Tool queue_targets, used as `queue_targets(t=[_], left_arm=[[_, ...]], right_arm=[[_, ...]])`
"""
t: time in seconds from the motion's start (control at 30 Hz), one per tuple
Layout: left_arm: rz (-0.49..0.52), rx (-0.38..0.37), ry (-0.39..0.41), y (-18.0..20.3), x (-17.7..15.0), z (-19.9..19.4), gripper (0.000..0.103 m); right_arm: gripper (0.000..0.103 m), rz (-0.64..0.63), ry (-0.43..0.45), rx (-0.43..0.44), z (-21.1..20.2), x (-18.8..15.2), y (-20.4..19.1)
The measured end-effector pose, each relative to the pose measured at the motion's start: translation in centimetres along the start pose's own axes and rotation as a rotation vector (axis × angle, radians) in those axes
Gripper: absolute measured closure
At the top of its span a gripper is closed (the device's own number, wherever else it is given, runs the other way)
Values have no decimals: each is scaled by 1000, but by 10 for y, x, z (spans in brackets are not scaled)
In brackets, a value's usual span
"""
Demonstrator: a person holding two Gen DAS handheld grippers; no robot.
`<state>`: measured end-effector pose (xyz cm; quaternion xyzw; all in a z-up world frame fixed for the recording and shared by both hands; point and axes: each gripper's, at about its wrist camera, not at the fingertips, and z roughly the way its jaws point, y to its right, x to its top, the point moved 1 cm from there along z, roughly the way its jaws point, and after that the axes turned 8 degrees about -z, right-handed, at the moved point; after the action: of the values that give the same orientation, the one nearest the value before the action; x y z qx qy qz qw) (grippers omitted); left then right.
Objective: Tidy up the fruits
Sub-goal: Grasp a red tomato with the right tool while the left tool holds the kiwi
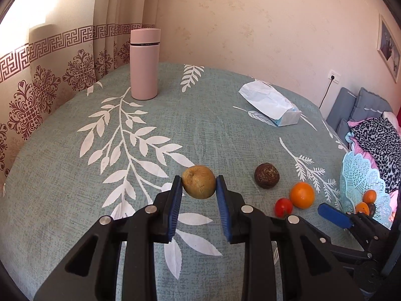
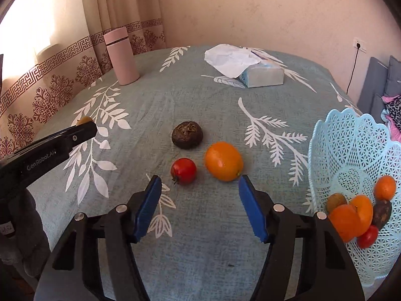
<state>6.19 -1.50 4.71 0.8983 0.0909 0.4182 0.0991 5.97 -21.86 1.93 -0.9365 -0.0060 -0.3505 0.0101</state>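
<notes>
Left wrist view
Left claw (image 1: 199, 184): I have it clenched on the brownish-yellow fruit (image 1: 199, 181), both blue pads pressing its sides, lifted clear of the desk (image 1: 200, 125).
Beyond the left claw, to its right: a dark brown wrinkled fruit (image 1: 267, 175), then nearer an orange (image 1: 302, 195) and a small red fruit (image 1: 283, 207) just beside each other, all resting on the leaf-print cloth.
Far right of the left claw: the pale blue lattice basket (image 1: 356, 175) at the frame edge, with a few orange fruits showing inside; one blue finger of the right claw (image 1: 334, 215) sits in front of it.
Far ahead: a pink flask (image 1: 144, 64) to the left, upright, and a tissue pack (image 1: 272, 104) to the right.

Right wrist view
Right claw (image 2: 199, 205): released, nothing between its pads; I see bare cloth in the gap.
Just ahead of the right claw: the small red fruit (image 2: 183, 171) and the orange (image 2: 224, 161), near each other but apart; the dark wrinkled fruit (image 2: 187, 135) lies beyond them.
Right of the right claw: the basket (image 2: 351, 138), holding several orange, red and dark fruits.
Left of the right claw: the left claw's black arm reaches in, a sliver of its held fruit (image 2: 84, 120) visible at the tip.
Far ahead: the flask (image 2: 121, 56) and the tissue pack (image 2: 246, 67).
</notes>
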Motion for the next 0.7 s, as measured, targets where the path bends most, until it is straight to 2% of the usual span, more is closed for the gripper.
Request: queue_targets(t=[0.1,0.13,0.27,0.33,0.37,0.53,0.7], left_arm=[[-4,2,-2,0,0,0,75],[-5,1,-3,0,-1,0,75],[-5,0,-4,0,-1,1,75],[-3,0,-6,0,-2,1,75],[-3,-1,-7,0,-2,2,75],[-3,-5,-8,0,-2,2,75],[3,-10,-9,2,-3,1,75]], right_arm=[[52,19,-35,39,12,4,1],[57,18,-43,49,14,6,0],[59,22,-60,55,26,13,-4],[72,20,-74,52,32,15,-6],[74,21,-79,51,35,15,-6],[75,18,-63,47,27,14,-9],[75,32,-8,41,1,15,-6]])
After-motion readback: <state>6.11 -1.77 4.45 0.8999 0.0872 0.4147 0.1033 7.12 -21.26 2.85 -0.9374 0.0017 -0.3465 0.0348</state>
